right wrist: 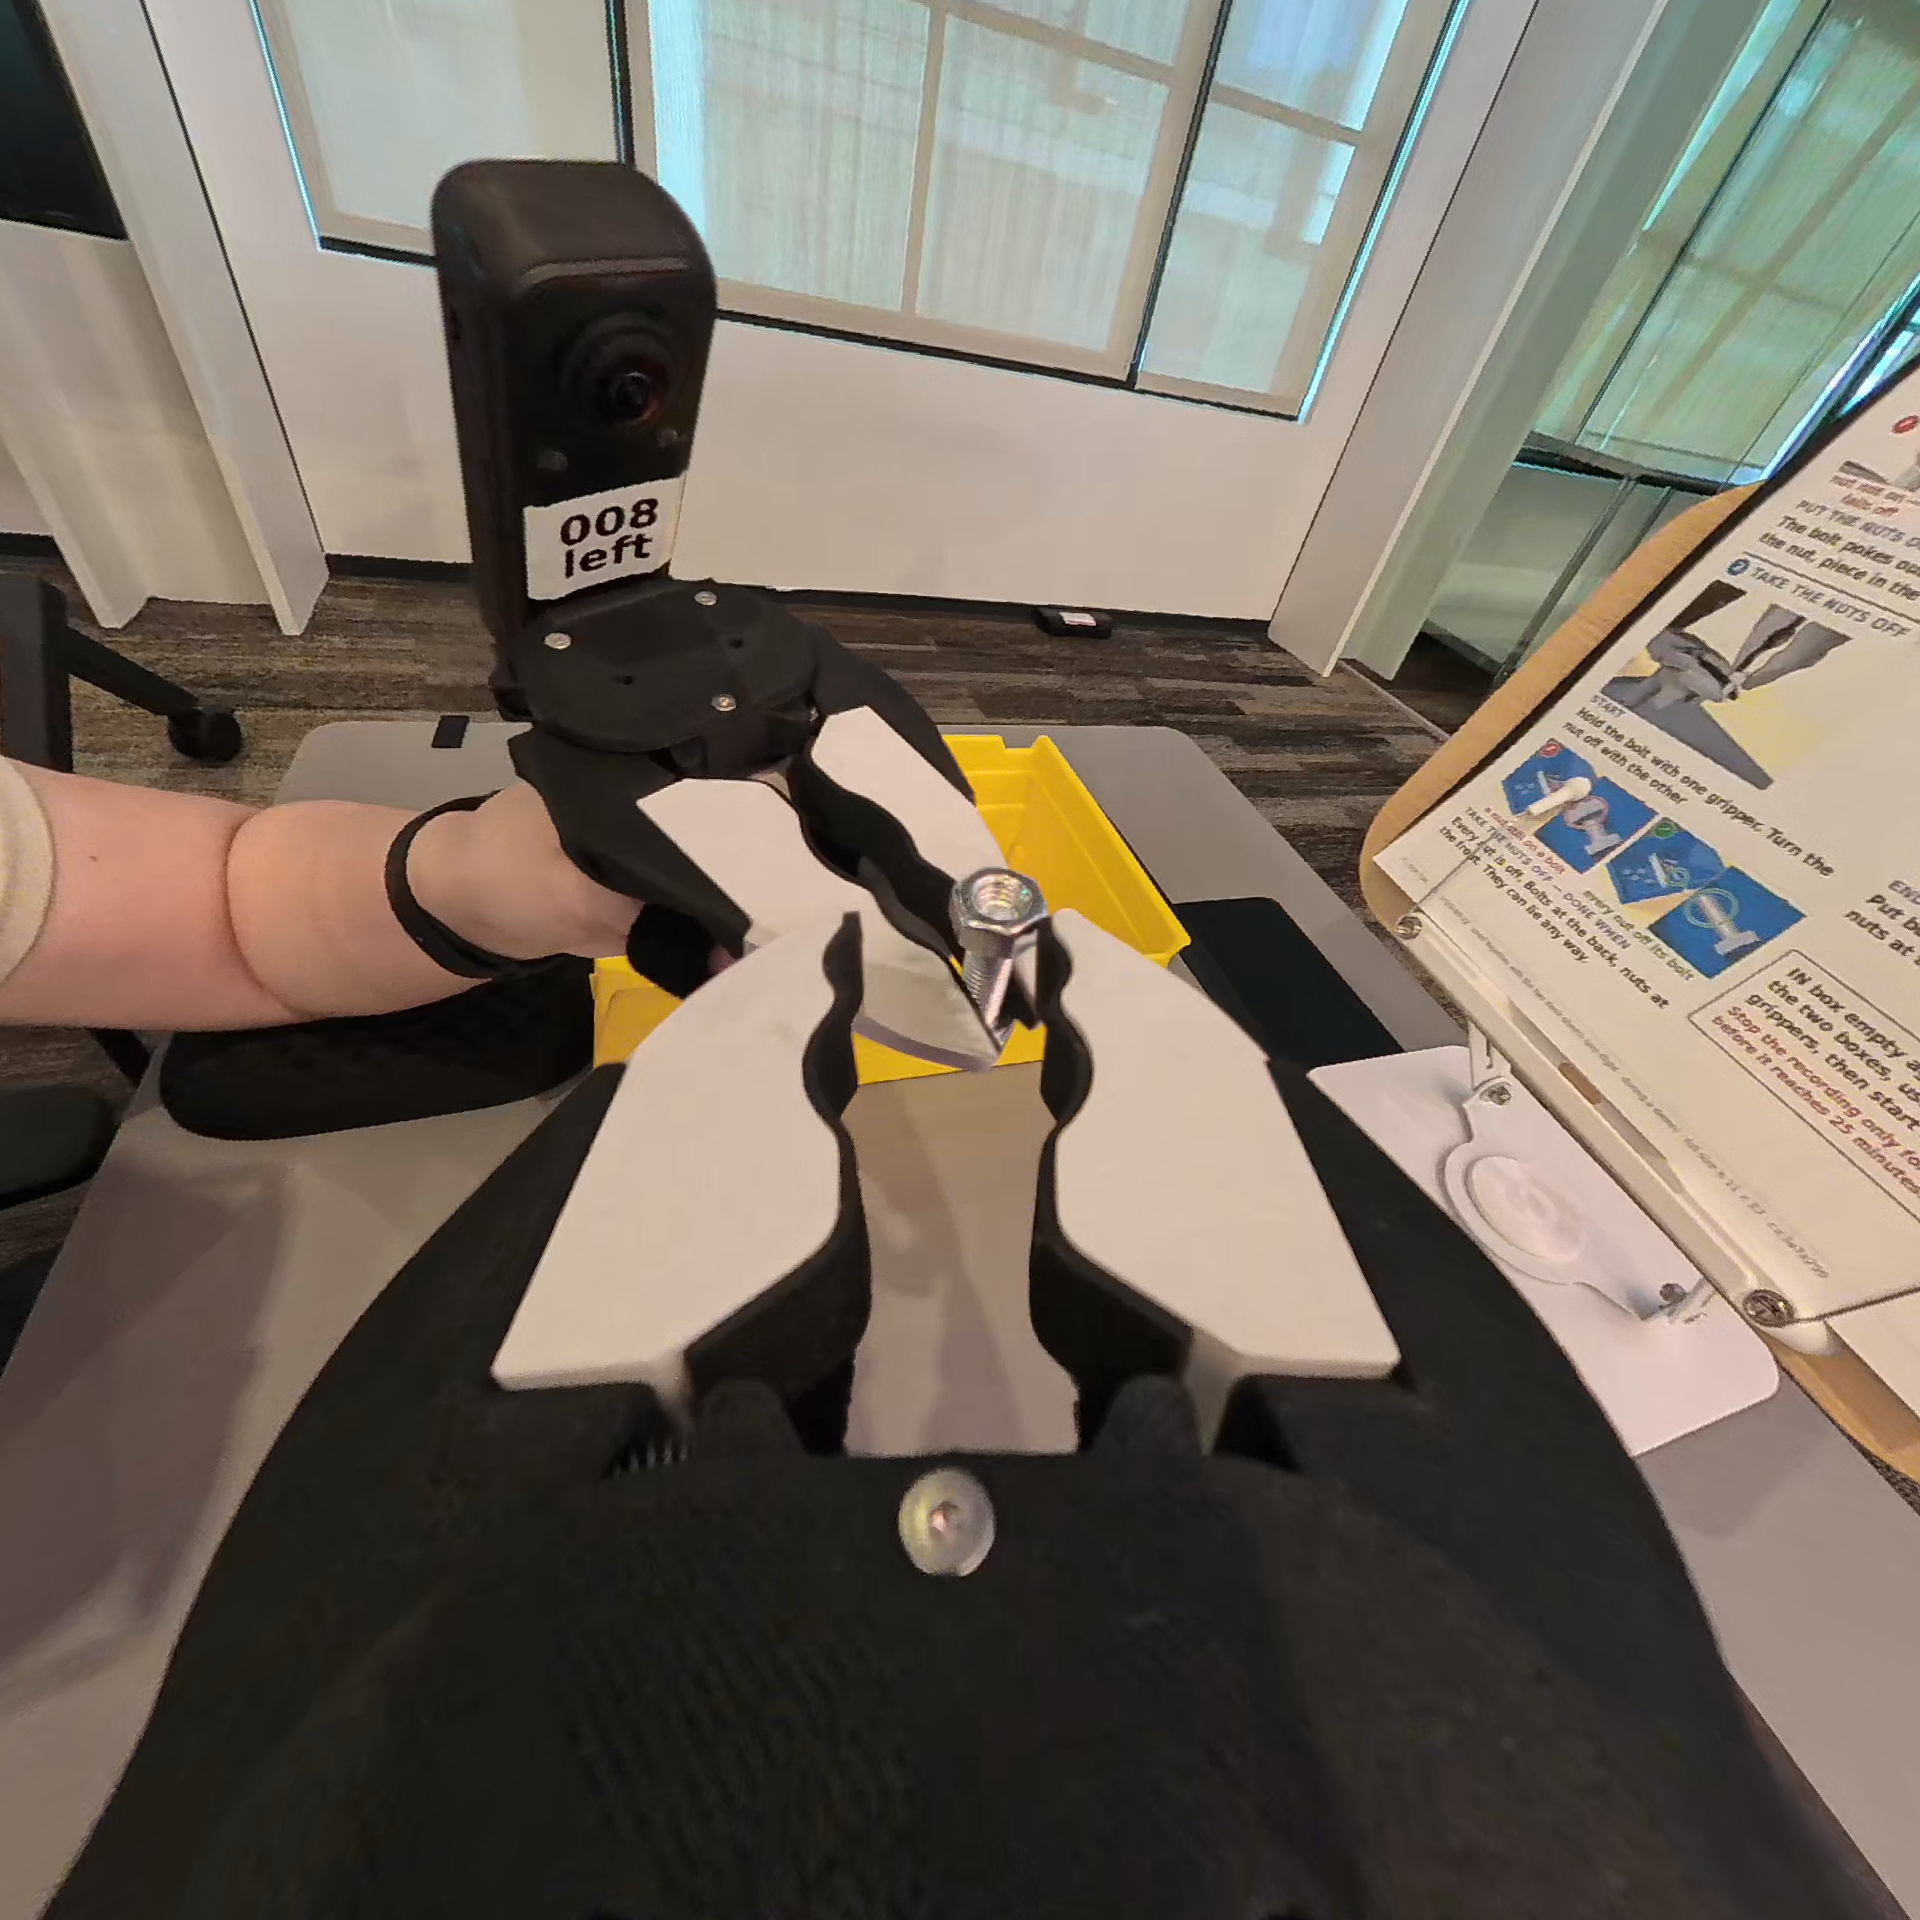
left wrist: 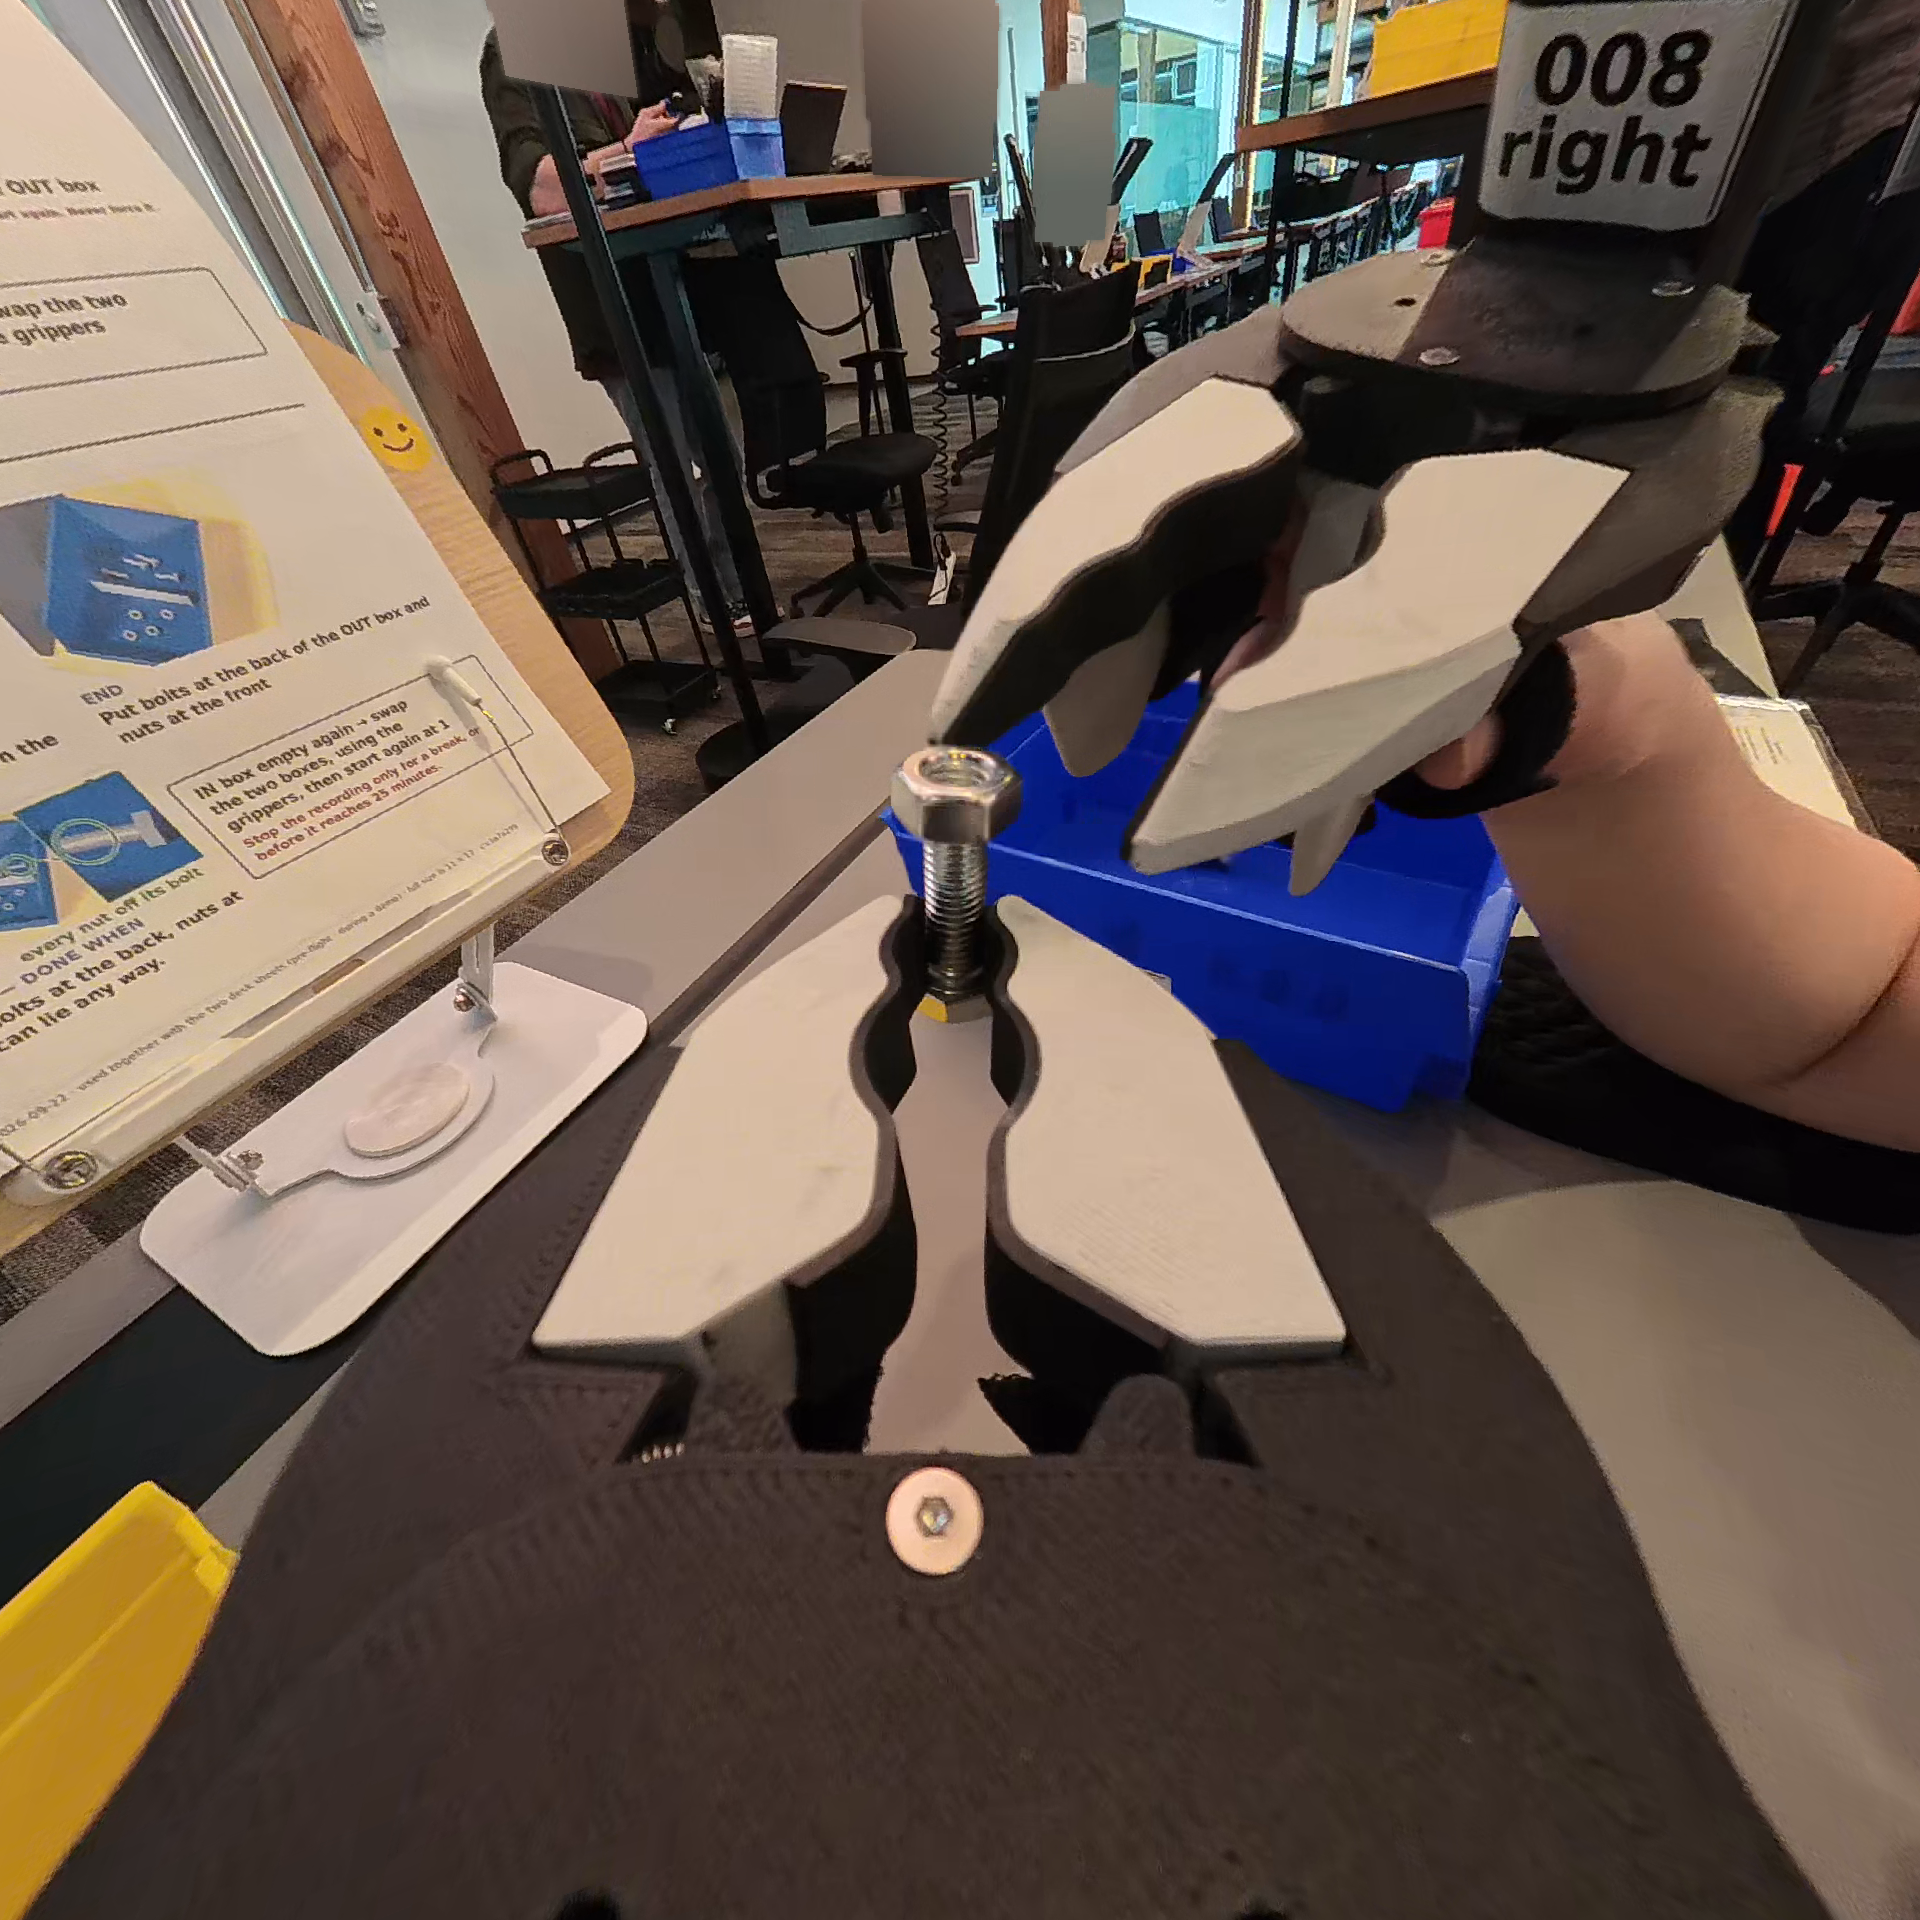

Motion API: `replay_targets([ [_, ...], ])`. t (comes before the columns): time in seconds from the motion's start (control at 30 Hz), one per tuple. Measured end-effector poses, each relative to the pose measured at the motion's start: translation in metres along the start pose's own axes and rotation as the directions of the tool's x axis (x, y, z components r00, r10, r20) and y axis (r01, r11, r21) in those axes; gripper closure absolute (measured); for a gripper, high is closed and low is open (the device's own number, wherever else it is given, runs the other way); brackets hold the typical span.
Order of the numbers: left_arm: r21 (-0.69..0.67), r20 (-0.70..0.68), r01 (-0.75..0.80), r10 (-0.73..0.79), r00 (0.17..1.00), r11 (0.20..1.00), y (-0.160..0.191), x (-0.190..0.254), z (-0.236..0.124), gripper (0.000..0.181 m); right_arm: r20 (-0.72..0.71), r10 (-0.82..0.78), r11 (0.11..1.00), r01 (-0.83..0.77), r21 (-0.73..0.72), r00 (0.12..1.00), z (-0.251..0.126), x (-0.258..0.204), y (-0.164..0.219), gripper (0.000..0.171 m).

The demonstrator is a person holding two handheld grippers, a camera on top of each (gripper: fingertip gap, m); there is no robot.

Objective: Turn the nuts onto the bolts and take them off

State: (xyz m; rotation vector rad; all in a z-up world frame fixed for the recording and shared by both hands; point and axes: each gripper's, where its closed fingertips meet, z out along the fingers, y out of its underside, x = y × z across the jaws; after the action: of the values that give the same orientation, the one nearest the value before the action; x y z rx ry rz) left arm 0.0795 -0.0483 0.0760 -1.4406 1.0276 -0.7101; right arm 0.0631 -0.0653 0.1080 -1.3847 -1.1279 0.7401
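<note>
My left gripper (left wrist: 951, 925) is shut on the threaded shaft of a silver bolt (left wrist: 954, 878) and holds it upright above the grey table (left wrist: 790, 831). A silver hex nut (left wrist: 954, 795) sits at the bolt's top end. My right gripper (left wrist: 1039, 798) is open; its fingertips flank the nut, one tip close to the nut's top edge. In the right wrist view the nut (right wrist: 994, 906) lies between my open right gripper's (right wrist: 951, 935) tips, nearer the right one. The left gripper (right wrist: 1003, 1029) shows beyond it, clamped on the bolt (right wrist: 985, 987).
A blue bin (left wrist: 1299, 966) stands behind the bolt. A yellow bin (right wrist: 1081, 831) stands behind the left gripper and also shows in the left wrist view (left wrist: 94, 1662). An instruction sheet on a wooden stand (left wrist: 260, 623) (right wrist: 1714, 935) stands at the table's side.
</note>
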Motion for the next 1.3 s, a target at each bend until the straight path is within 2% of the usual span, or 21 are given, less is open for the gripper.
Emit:
replay_targets([
  [0.2,0.006,0.008,0.012,-0.012,1.000,1.000,-0.001,-0.005,-0.002,0.172,0.018,-0.008,1.000,0.008,0.006,1.000,-0.004,-0.004,-0.004,0.142],
  [0.33,0.007,-0.003,0.002,-0.002,1.000,1.000,-0.001,-0.001,-0.001,0.171,-0.017,-0.009,1.000,0.009,0.018,1.000,0.001,0.003,-0.002,0.130],
  [0.47,0.005,0.029,0.000,0.000,1.000,1.000,-0.001,-0.009,-0.003,0.172,0.061,0.015,1.000,-0.014,-0.016,0.998,0.005,-0.012,0.001,0.120],
  [0.53,0.016,0.037,0.018,-0.018,0.999,1.000,-0.003,-0.014,-0.005,0.172,0.136,0.025,0.999,-0.022,-0.027,0.990,0.003,-0.026,-0.001,0.130],
  [0.57,0.020,0.034,0.026,-0.027,0.999,0.999,-0.003,-0.015,-0.006,0.172,0.138,0.036,0.999,-0.033,-0.024,0.990,0.002,-0.027,-0.002,0.129],
  [0.63,0.026,0.018,0.031,-0.032,0.999,0.999,-0.004,-0.013,-0.006,0.172,0.064,0.018,1.000,-0.019,0.009,0.998,0.003,-0.016,-0.006,0.121],
  [0.73,0.034,-0.024,0.027,-0.026,0.999,0.999,-0.006,-0.002,-0.003,0.171,0.001,-0.007,0.995,0.007,0.099,1.000,0.007,-0.005,-0.010,0.087],
  [0.87,0.063,-0.112,0.046,-0.039,0.993,0.997,-0.010,0.012,-0.002,0.172,0.156,0.017,0.981,-0.046,0.187,0.988,0.016,-0.029,-0.016,0.079],
  [0.97,0.060,-0.065,0.056,-0.052,0.997,0.997,-0.010,0.001,-0.004,0.172,0.185,0.052,0.980,-0.086,0.181,0.981,0.016,-0.035,-0.017,0.065],
  [1.03,0.079,-0.010,0.076,-0.075,0.997,0.994,-0.012,-0.014,-0.010,0.172,0.184,0.030,0.985,-0.061,0.164,0.982,0.011,-0.036,-0.019,0.063],
  [1.1,0.086,0.015,0.113,-0.115,0.993,0.990,-0.014,-0.025,-0.016,0.172,0.223,-0.003,0.989,-0.030,0.147,0.975,0.006,-0.045,-0.020,0.073],
  [1.13,0.084,0.010,0.128,-0.129,0.992,0.988,-0.014,-0.026,-0.017,0.172,0.197,-0.003,0.988,-0.028,0.153,0.980,0.006,-0.042,-0.022,0.073],
  [1.23,0.088,-0.051,0.133,-0.129,0.990,0.987,-0.016,-0.013,-0.014,0.172,0.072,-0.006,0.983,-0.007,0.181,0.997,0.012,-0.022,-0.019,0.071],
  [1.3,0.077,-0.133,0.103,-0.093,0.987,0.992,-0.015,0.007,-0.008,0.172,0.070,0.014,0.984,-0.026,0.176,0.997,0.020,-0.020,-0.013,0.068],
])
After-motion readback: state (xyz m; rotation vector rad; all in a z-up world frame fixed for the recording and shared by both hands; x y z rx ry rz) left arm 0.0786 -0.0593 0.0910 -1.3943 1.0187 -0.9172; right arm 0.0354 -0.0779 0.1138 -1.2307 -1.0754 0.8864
